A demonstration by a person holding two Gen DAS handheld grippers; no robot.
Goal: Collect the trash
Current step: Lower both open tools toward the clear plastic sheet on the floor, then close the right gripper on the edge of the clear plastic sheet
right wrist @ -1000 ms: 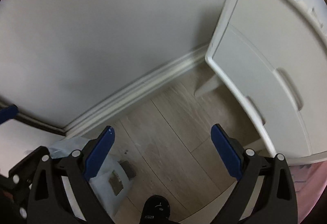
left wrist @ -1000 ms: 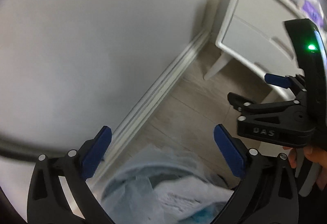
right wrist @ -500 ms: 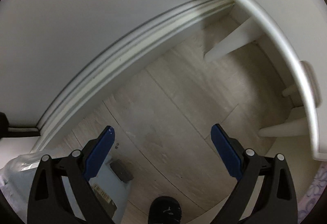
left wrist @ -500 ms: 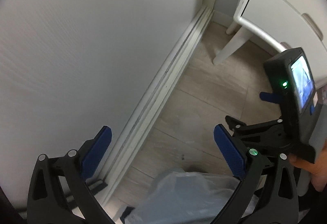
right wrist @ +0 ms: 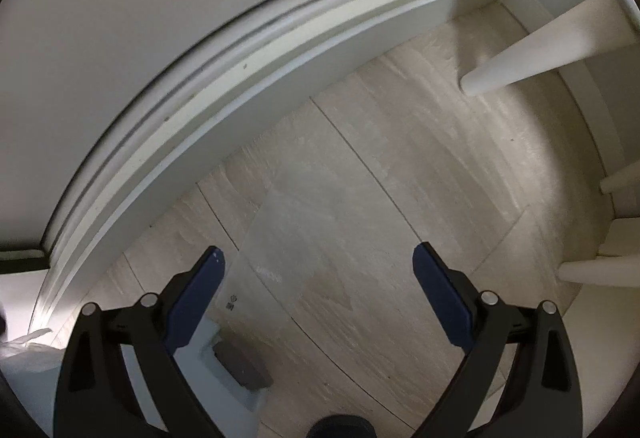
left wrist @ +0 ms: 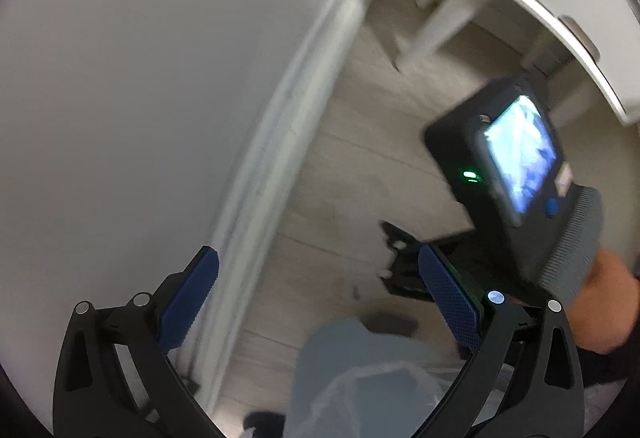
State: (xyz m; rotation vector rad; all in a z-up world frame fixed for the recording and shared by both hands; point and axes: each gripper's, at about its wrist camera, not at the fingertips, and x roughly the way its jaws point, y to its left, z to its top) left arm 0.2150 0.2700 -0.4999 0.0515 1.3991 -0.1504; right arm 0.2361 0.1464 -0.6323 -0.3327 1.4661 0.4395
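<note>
Both grippers, left point(left wrist: 318, 296) and right point(right wrist: 318, 294), hold jaws wide over pale wood-grain floor point(right wrist: 360, 178).

Floor point(right wrist: 360, 206): pale grey wood-look planks with thin seams, bordered by a white moulded skirting board point(right wrist: 248, 66) along the wall. Standing on it: tapered white furniture legs point(right wrist: 532, 46) at the right. Lying on it: a clear plastic sheet point(right wrist: 288, 238), a light blue flat piece point(right wrist: 236, 386) with a dark grey block point(right wrist: 242, 366) on it, and pale translucent bagging point(left wrist: 360, 378), blurred.
</note>
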